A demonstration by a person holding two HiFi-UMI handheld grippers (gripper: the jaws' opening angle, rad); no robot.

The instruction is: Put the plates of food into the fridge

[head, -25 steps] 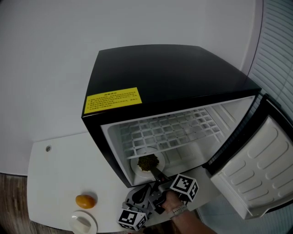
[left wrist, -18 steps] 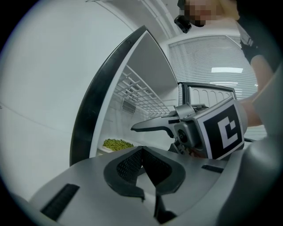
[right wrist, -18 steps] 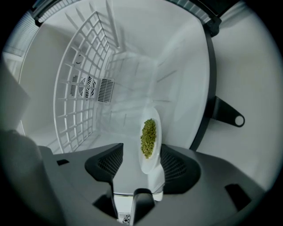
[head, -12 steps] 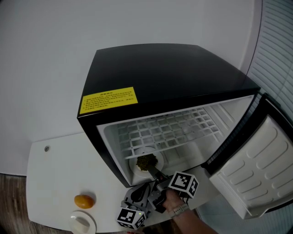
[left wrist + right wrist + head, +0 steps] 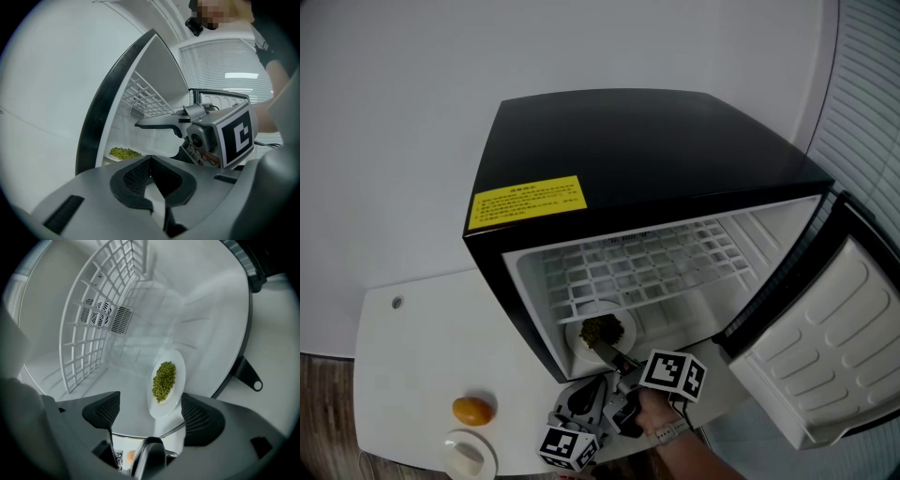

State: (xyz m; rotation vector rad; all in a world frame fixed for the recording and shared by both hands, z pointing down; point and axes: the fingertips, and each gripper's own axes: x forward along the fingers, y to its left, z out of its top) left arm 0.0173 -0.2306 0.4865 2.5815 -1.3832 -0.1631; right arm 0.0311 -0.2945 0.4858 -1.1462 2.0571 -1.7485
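The right hand-held gripper (image 5: 151,420) reached into the bottom of the fridge (image 5: 647,150). Its jaws were spread wide and had just been opening. The near rim of the plate (image 5: 168,401) lay between the pads, with neither pad pressing on it. The plate sat flat on the fridge's white floor at the front left, and a small heap of green food (image 5: 164,380) lay on it.

The left hand-held gripper (image 5: 151,159) hung just outside the fridge opening, beside the right one. Its jaws were pressed together on nothing.

Above the plate a white wire shelf (image 5: 647,262) spanned the compartment, and a vent (image 5: 123,315) showed in the back wall. The door (image 5: 834,337) stood swung open to the right, showing its white liner. The cabinet was black with a yellow label (image 5: 528,203) on top.

The fridge stood on a white table (image 5: 412,347). Near the table's front edge lay a small orange fruit (image 5: 473,411), and just beside it was a white round lid (image 5: 469,457).

A plain pale wall (image 5: 441,75) rose behind. Blinds (image 5: 872,103) covered the right side of the room, and a strip of wooden floor (image 5: 319,412) showed at the lower left.
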